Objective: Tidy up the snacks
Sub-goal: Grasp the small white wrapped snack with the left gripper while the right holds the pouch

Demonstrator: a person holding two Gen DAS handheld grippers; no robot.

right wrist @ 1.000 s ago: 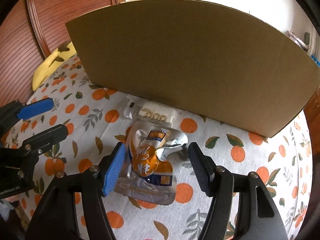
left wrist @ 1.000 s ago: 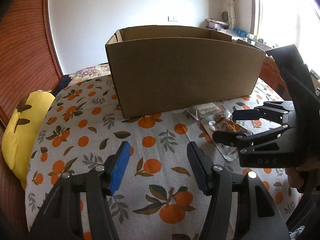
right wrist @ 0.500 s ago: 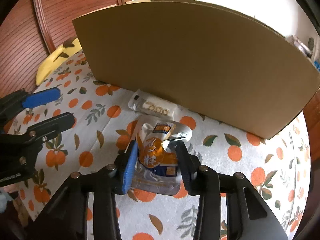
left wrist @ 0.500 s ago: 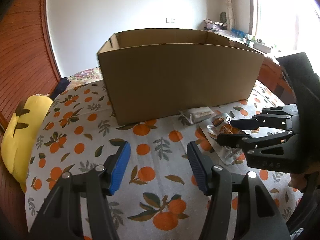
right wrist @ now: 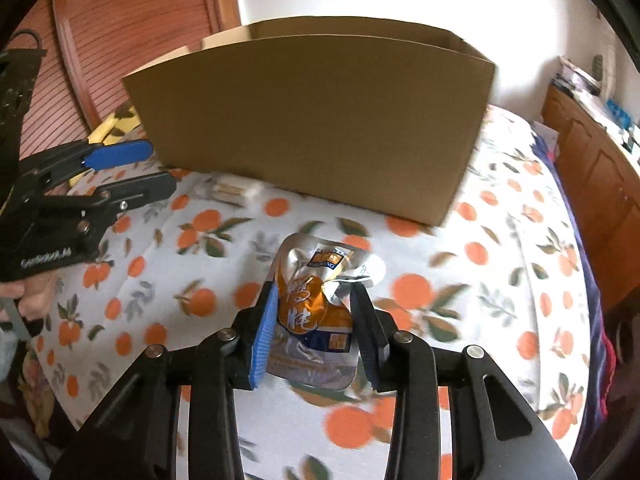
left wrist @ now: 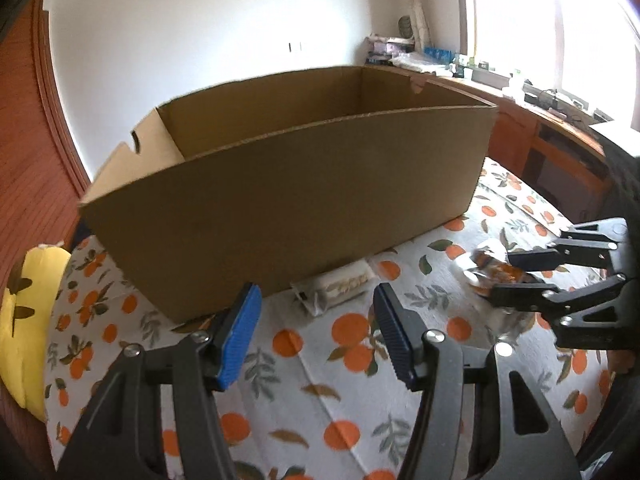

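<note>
A silver and orange snack pouch (right wrist: 308, 316) hangs a little above the orange-print cloth, with my right gripper (right wrist: 315, 290) shut on its lower half. Seen from the left wrist, that gripper (left wrist: 506, 276) and the pouch (left wrist: 486, 256) are at the right. My left gripper (left wrist: 317, 296) stands open with nothing between its fingers, just short of a small white snack packet (left wrist: 336, 286) that lies against the foot of the open cardboard box (left wrist: 280, 208). From the right wrist, the left gripper (right wrist: 160, 168) is at the left, near the packet (right wrist: 232, 192) and the box (right wrist: 312, 120).
The orange-print cloth (right wrist: 500, 280) covers the whole surface around the box. A yellow cushion (left wrist: 24, 320) lies at the left edge. A wooden cabinet (left wrist: 552, 152) with clutter on top runs along the right, and slatted wooden panels (right wrist: 120, 40) along the left.
My right gripper closed on the pouch and lifted it off the cloth. My left gripper, still open, moved closer to the white packet and the box.
</note>
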